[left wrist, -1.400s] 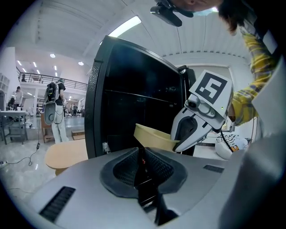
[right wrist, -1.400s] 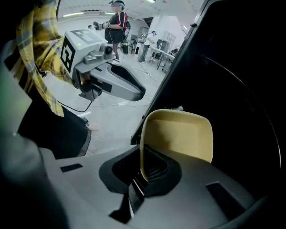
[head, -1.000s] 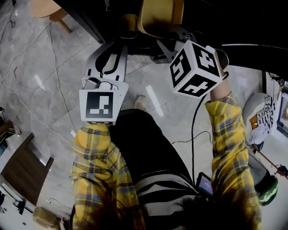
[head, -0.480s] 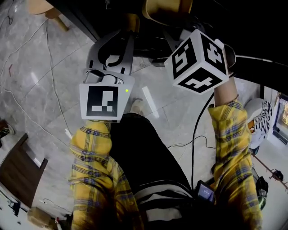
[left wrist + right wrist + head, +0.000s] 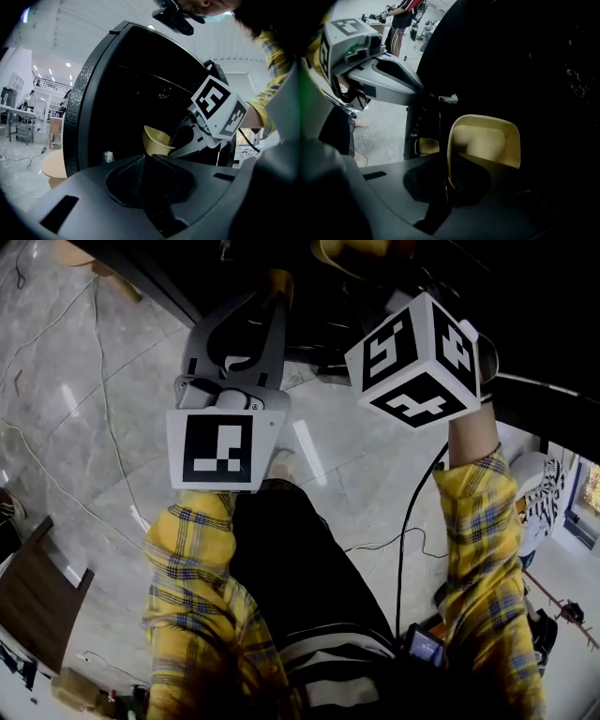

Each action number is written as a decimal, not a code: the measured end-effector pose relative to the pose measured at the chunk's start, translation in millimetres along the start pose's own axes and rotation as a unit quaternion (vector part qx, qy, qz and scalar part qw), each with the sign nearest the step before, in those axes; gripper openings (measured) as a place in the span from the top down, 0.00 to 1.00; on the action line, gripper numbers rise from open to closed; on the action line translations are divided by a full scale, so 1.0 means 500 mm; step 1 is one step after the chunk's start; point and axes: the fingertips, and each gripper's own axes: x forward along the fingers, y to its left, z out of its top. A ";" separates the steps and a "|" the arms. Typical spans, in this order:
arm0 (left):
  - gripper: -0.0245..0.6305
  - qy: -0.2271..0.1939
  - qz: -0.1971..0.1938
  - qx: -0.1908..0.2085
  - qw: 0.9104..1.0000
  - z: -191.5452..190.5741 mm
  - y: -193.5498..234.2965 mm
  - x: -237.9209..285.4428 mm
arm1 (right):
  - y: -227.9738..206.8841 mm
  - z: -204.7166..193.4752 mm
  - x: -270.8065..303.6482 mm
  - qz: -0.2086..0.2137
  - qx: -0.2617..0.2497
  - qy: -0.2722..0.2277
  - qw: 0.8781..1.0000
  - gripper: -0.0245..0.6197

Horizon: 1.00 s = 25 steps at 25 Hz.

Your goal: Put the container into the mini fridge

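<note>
The yellow container (image 5: 485, 140) is tilted on its side, and my right gripper (image 5: 449, 166) is shut on its left rim. Around it is the dark inside of the black mini fridge (image 5: 534, 56). In the left gripper view the container (image 5: 157, 140) hangs in the fridge's (image 5: 93, 117) opening from the right gripper (image 5: 177, 143). My left gripper (image 5: 146, 159) is shut with nothing in it, just left of the container and outside the opening. In the head view only a sliver of the container (image 5: 356, 247) shows at the top, above the right marker cube (image 5: 417, 357).
Cables (image 5: 103, 399) trail over the marble floor. A dark wooden chair (image 5: 37, 596) stands at lower left and shoes (image 5: 539, 493) lie at right. A round wooden stool (image 5: 51, 166) sits left of the fridge. A person (image 5: 401, 23) stands far behind.
Both grippers have moved forward toward the fridge. The container has slid further into the dark opening and nearly out of the head view's top.
</note>
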 end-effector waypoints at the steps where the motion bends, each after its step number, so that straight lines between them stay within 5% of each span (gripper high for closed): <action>1: 0.88 -0.003 0.001 -0.001 1.000 0.002 0.001 0.002 | -0.003 -0.002 0.003 -0.005 0.001 0.001 1.000 0.91; 25: 0.88 -0.013 0.008 0.000 1.000 0.026 -0.001 -0.015 | -0.033 -0.007 -0.029 -0.093 0.089 -0.049 0.990 0.81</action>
